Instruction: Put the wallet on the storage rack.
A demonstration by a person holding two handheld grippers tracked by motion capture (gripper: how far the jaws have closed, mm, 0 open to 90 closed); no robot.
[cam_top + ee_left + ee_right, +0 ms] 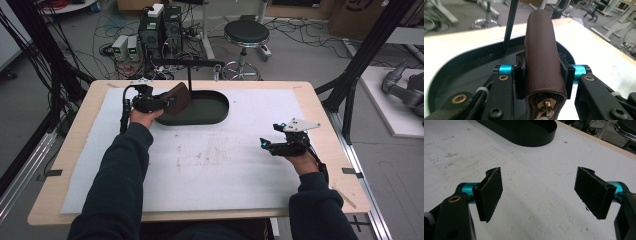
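Observation:
A brown leather pouch [541, 57] with a brass zipper pull is clamped between the jaws of my left gripper [541, 75]. In the high view the left gripper [167, 102] holds the pouch [179, 99] over the left end of a black oval tray [212, 112] with a thin upright post. My right gripper [264, 144] hovers over the white mat at the right, open, its two black pads [491, 191] wide apart with nothing between them. The tray's end [529, 135] lies ahead of it.
A white mat [200, 165] covers the wooden table [65, 165]. Beyond the far edge stand a black stool [246, 35], computer boxes [160, 27] and loose cables on the floor. Black frame posts rise at both sides.

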